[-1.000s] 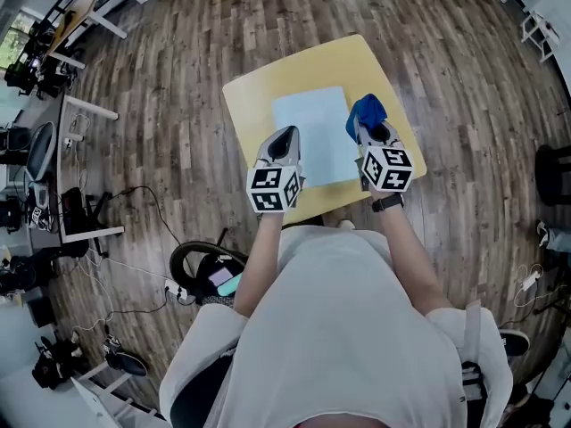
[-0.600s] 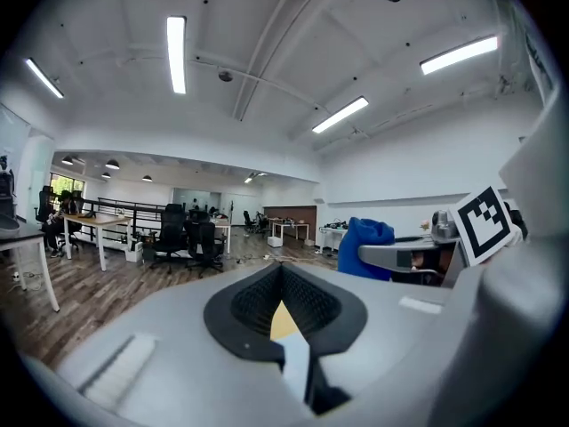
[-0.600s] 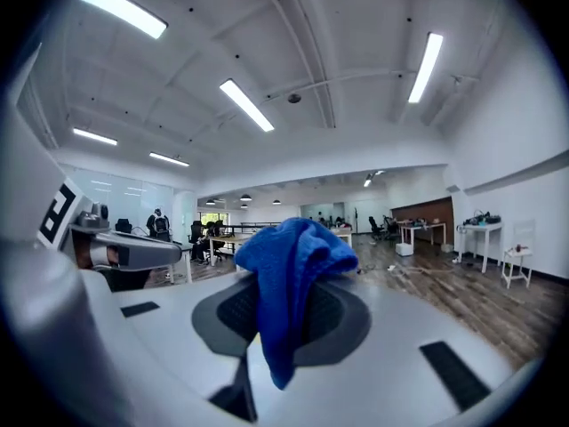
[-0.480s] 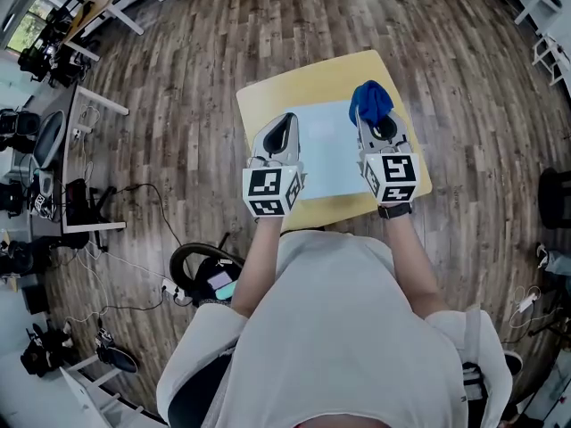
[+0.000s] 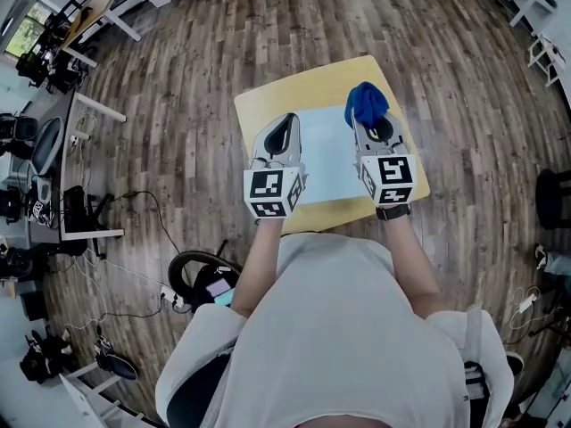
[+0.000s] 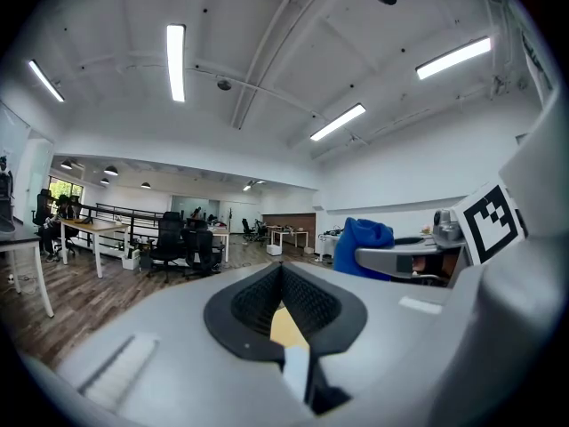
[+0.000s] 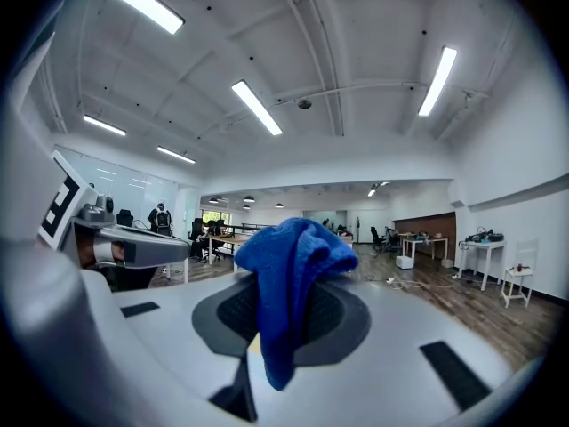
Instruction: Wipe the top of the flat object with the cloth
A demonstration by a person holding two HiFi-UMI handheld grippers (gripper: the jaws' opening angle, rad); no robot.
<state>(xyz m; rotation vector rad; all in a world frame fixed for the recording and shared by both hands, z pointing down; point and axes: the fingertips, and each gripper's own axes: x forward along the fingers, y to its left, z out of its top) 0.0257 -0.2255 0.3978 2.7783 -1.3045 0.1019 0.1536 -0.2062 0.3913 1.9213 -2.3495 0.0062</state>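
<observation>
A pale blue flat sheet point(image 5: 326, 150) lies on a small yellow table point(image 5: 268, 101). My right gripper point(image 5: 361, 121) is shut on a bunched blue cloth point(image 5: 367, 102), which hangs over the sheet's far right corner. In the right gripper view the cloth point(image 7: 289, 269) stands up between the pads and drapes down in front of them. My left gripper point(image 5: 286, 121) is over the sheet's left edge, shut with nothing in it. In the left gripper view its pads point(image 6: 258, 296) meet at the tips. The cloth point(image 6: 363, 243) shows off to the right there.
Wooden floor surrounds the table on all sides. Desks, chairs and cables point(image 5: 53, 176) crowd the left side. A round black chair base point(image 5: 201, 270) sits by the person's left elbow. White furniture point(image 5: 535, 16) stands at the far right.
The right gripper has carried the cloth a little farther away, toward the sheet's far right corner. The left gripper stays at the sheet's left edge. The head view shifted slightly.
</observation>
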